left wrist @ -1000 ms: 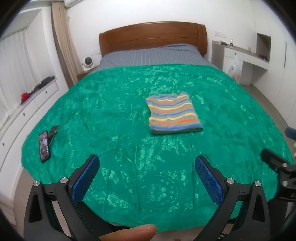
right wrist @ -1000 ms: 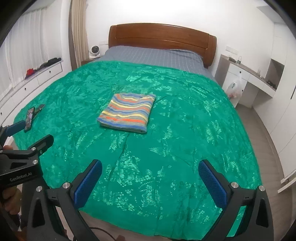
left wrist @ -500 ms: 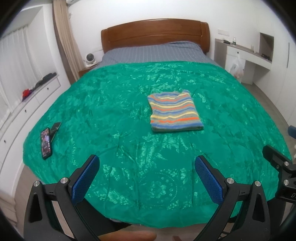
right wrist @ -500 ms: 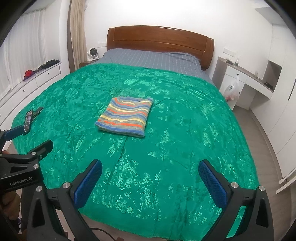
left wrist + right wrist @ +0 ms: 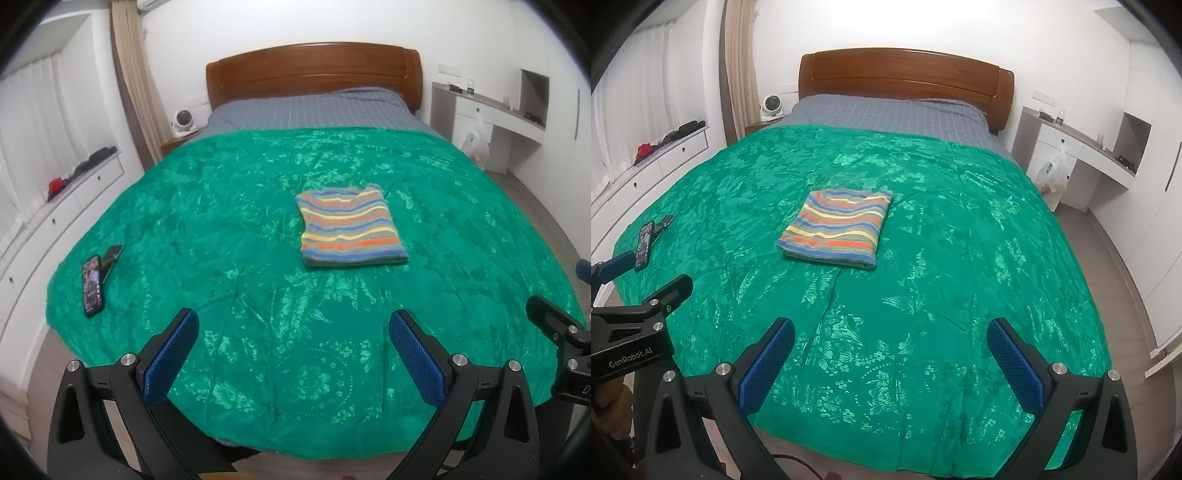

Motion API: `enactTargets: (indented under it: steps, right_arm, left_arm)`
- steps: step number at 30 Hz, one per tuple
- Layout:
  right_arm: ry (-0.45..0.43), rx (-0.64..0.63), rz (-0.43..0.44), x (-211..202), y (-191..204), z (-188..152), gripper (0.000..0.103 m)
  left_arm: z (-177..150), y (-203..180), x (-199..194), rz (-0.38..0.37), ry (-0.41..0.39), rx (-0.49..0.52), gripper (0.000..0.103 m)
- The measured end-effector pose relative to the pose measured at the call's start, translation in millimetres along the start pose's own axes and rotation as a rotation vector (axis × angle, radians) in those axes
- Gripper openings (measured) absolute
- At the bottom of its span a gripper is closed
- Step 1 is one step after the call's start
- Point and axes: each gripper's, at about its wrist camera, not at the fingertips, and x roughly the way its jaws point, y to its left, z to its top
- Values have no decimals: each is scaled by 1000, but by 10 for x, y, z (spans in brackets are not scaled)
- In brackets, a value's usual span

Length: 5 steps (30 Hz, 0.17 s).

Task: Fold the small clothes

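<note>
Striped garment (image 5: 351, 229): folded into a flat, neat rectangle, bands of blue, orange, yellow and grey; folded edge thick on the side nearest the cameras. It lies near the middle of the green bedspread (image 5: 258, 229), well apart from both tongs.

Left tongs (image 5: 291, 334): spread wide, nothing between the blue pads, held over the foot of the bedspread. Right tongs (image 5: 891, 341): likewise spread wide and empty.

Right wrist view only: body of the left tongs at the left edge. Left wrist view only: part of the right tongs at the right edge.

A phone (image 5: 92, 281) lies at the bedspread's left edge, well apart from the garment. Beyond the bedspread: grey sheet (image 5: 314, 110), wooden headboard (image 5: 314, 70), small fan (image 5: 181, 120). Right of the bedspread: white built-in desk (image 5: 1086, 147), plastic bag (image 5: 1052, 173).
</note>
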Motion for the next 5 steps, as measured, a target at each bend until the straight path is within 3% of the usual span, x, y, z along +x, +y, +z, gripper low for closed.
enactTargets:
  steps: [5]
  right_arm:
    - [2, 5, 4, 15, -6, -5, 103]
  left_arm:
    - [6, -24, -4, 8, -6, 12, 103]
